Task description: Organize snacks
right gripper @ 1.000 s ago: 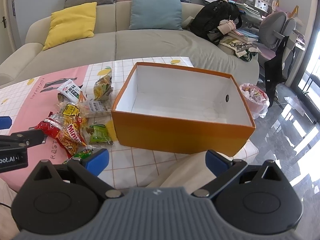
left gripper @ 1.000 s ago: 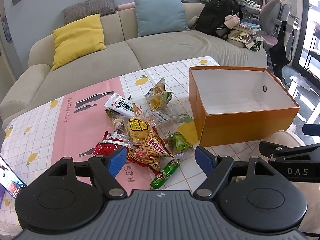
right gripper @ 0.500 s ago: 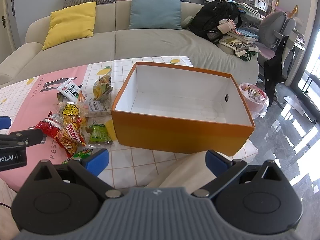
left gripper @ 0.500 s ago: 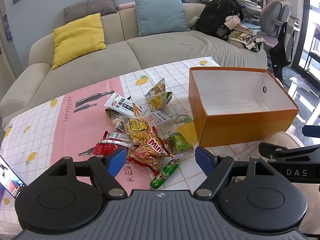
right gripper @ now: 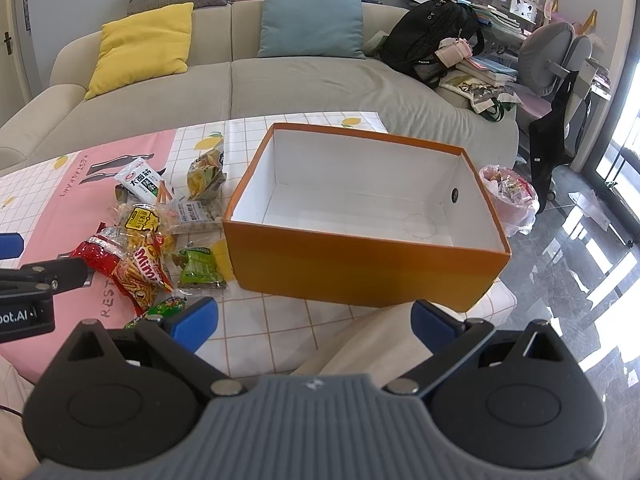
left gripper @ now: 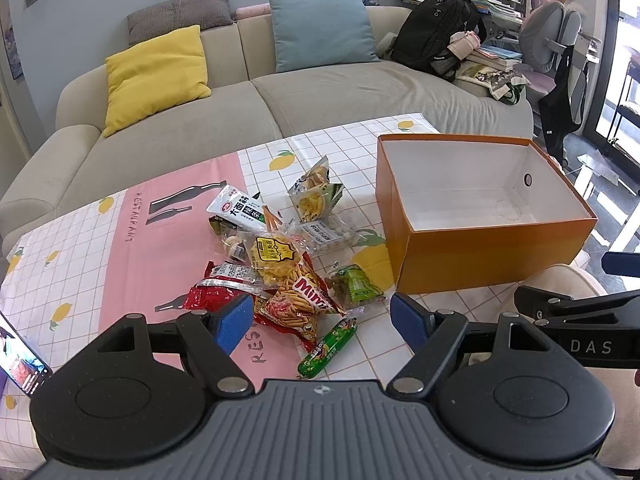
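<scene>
Beige sofa behind a lemon-print tablecloth [left gripper: 340,148]. Crinkly snack packets [left gripper: 288,276] lie heaped beside an empty orange cardboard box [right gripper: 360,264]. Left gripper [left gripper: 322,318] and right gripper [right gripper: 314,322] hover wide apart, empty. Overlapping wrappers could slip or drag neighbours along.

a heap of snack packets [left gripper: 280,264] is seen lying flat on the bench, just left of an orange box [left gripper: 492,256]. the box stands upright, open and white inside, with nothing in it. a green sausage stick [left gripper: 327,347] lies nearest, beside a red-and-yellow packet [left gripper: 298,304].
</scene>
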{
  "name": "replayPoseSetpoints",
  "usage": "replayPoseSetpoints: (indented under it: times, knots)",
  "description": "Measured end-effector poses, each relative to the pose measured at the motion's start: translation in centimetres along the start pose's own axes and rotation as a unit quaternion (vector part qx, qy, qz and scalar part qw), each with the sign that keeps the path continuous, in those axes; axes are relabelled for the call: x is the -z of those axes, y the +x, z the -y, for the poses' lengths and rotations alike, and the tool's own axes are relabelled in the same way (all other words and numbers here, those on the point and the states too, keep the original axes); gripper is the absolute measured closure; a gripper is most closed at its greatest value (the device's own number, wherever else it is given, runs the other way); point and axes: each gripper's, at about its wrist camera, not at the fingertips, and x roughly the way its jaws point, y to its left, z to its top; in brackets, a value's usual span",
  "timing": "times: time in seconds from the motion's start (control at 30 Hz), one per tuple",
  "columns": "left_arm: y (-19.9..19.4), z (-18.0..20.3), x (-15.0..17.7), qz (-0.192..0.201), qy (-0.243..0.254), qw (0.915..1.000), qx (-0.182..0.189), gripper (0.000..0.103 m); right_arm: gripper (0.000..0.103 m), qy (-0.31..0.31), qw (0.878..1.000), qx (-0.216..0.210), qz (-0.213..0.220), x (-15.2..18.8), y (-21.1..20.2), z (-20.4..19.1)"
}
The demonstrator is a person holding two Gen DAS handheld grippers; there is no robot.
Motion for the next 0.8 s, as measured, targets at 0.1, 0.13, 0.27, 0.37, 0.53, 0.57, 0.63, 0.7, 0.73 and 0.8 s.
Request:
replayPoseSetpoints:
  times: [0.1,0.13,0.27,0.37,0.53,0.57,0.63,0.7,0.73,0.8]
  knots:
    - [0.00,-0.01,-0.01,0.000,-0.001,1.0000,0.000,0.012,0.003,0.000,1.000,0.000,0.000,0.02,0.01,0.01]
    - [0.01,-0.04,-0.02,0.000,-0.001,1.0000,0.000,0.012,0.003,0.000,1.000,0.000,-0.001,-0.01,0.00,-0.03]
    - [0.02,0.01,-0.03,0.000,-0.001,1.0000,0.000,0.012,0.003,0.001,1.000,0.000,-0.004,-0.06,0.13,-0.08]
    - [-0.05,0.26,0.04,-0.001,0.000,1.0000,0.001,0.012,0.003,0.002,1.000,0.000,-0.006,-0.08,0.19,-0.09]
    - [-0.07,0.45,0.09,-0.001,-0.001,1.0000,0.002,0.012,0.003,0.002,1.000,-0.001,-0.010,-0.13,0.37,-0.02]
    - [-0.06,0.45,0.09,-0.001,0.000,1.0000,0.003,0.012,0.003,0.003,1.000,-0.002,-0.011,-0.15,0.36,-0.02]
    - [-0.10,0.68,0.20,-0.002,-0.001,1.0000,0.005,0.012,0.003,0.003,1.000,-0.002,-0.013,-0.21,0.48,0.01]
    - [-0.08,0.82,0.27,-0.004,0.000,1.0000,0.007,0.012,0.003,0.002,1.000,-0.002,-0.015,-0.24,0.59,0.00]
    - [0.09,0.41,0.09,-0.005,0.000,0.9999,0.010,0.012,0.003,0.002,1.000,-0.003,-0.017,-0.26,0.68,0.01]
    - [0.23,0.30,0.05,-0.005,0.002,0.9999,0.012,0.012,0.003,0.002,1.000,-0.006,-0.019,-0.31,0.89,-0.08]
